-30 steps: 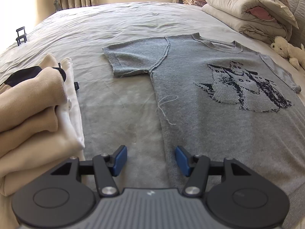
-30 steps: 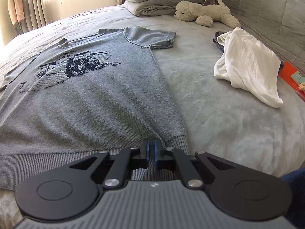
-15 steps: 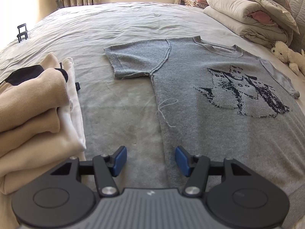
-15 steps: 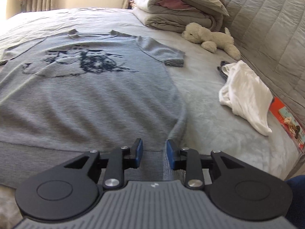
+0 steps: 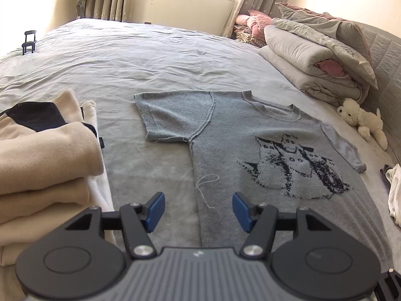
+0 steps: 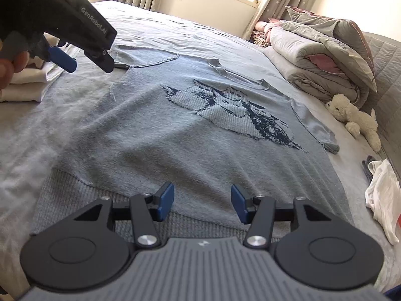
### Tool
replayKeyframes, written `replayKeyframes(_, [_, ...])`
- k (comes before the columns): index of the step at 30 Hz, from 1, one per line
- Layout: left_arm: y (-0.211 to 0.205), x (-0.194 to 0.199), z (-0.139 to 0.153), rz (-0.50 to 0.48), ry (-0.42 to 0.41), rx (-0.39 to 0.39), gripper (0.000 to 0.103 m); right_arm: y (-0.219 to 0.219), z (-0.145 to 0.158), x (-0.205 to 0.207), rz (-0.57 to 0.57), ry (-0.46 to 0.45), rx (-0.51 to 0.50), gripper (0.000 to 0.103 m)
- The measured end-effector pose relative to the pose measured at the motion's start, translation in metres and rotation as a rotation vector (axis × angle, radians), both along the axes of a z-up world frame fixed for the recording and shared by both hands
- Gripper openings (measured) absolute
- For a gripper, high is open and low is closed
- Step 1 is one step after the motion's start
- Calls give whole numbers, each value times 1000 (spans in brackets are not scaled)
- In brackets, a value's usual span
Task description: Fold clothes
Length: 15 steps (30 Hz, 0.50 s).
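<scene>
A grey short-sleeved knitted sweater (image 5: 250,165) with a dark-blue and pale woven picture on its chest lies spread flat, face up, on the grey bed sheet (image 5: 155,57). Both sleeves are stretched out sideways, the ribbed neckline points toward the window end of the bed and the ribbed hem (image 6: 82,200) lies nearest. A loose thread (image 5: 204,188) curls beside its side seam.

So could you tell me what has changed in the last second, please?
The right gripper was shut on the sweater's hem corner; its jaws have just been opening, letting go, and it has swung left along the hem, with nothing between its pads now. The left gripper lifted slightly, open and empty. The sweater stays flat on the bed; the folded pile and toy are unmoved.
</scene>
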<state>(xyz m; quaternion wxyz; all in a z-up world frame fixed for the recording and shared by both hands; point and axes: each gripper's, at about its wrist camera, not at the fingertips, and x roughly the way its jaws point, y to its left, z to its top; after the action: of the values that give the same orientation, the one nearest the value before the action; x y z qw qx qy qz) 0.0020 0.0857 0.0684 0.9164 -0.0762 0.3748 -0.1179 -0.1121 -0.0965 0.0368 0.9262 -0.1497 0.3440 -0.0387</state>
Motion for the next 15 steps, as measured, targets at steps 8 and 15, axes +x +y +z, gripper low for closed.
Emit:
replayKeyframes(8, [15, 8, 5, 4, 6, -53, 63, 44, 13, -26, 261, -34, 143, 53])
replayKeyframes(15, [30, 16, 4, 38, 33, -112, 63, 83, 5, -40, 414, -18, 106, 35])
